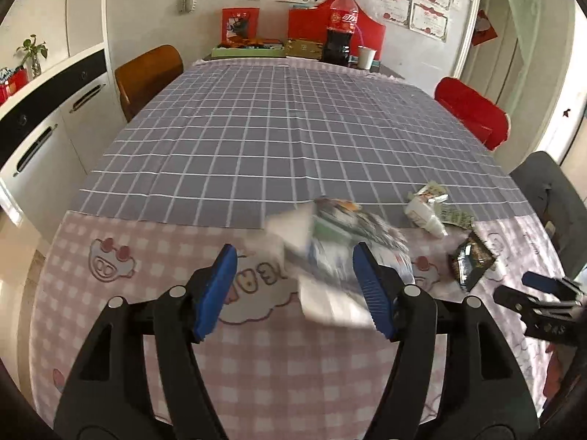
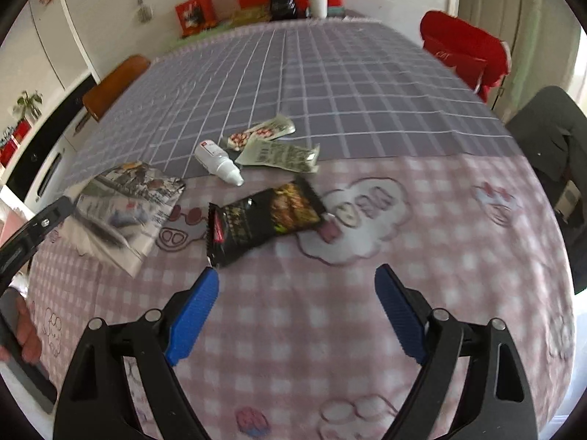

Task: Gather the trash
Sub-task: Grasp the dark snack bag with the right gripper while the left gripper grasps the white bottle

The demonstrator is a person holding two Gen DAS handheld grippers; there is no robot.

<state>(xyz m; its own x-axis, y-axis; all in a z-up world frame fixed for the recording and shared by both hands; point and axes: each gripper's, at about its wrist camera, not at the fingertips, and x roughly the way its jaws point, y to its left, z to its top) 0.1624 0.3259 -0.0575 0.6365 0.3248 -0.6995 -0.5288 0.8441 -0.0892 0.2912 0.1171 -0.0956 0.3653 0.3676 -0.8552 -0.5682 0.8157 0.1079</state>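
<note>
A crumpled printed paper bag (image 1: 341, 242) (image 2: 121, 205) shows blurred in front of my left gripper (image 1: 295, 253), mostly by its right finger; the jaws stand wide and do not press on it. Further right lie a small white bottle (image 1: 425, 218) (image 2: 218, 161), a green wrapper (image 1: 455, 218) (image 2: 282, 154), a red-and-white printed wrapper (image 2: 260, 132) and a black snack wrapper (image 1: 471, 262) (image 2: 264, 216). My right gripper (image 2: 297, 273) (image 1: 528, 286) is open above the pink cloth. The black wrapper lies just beyond its left fingertip. The left gripper (image 2: 44, 223) appears at the right wrist view's left edge.
The table (image 1: 256, 128) has a grey grid cloth and a pink checked cloth. A cola bottle (image 1: 343, 25), a paper cup (image 1: 366, 57) and boxes stand at the far end. A brown chair (image 1: 146, 73), a red chair (image 1: 473, 110) and a dark chair (image 1: 550, 198) flank it. White cabinets (image 1: 44, 124) stand left.
</note>
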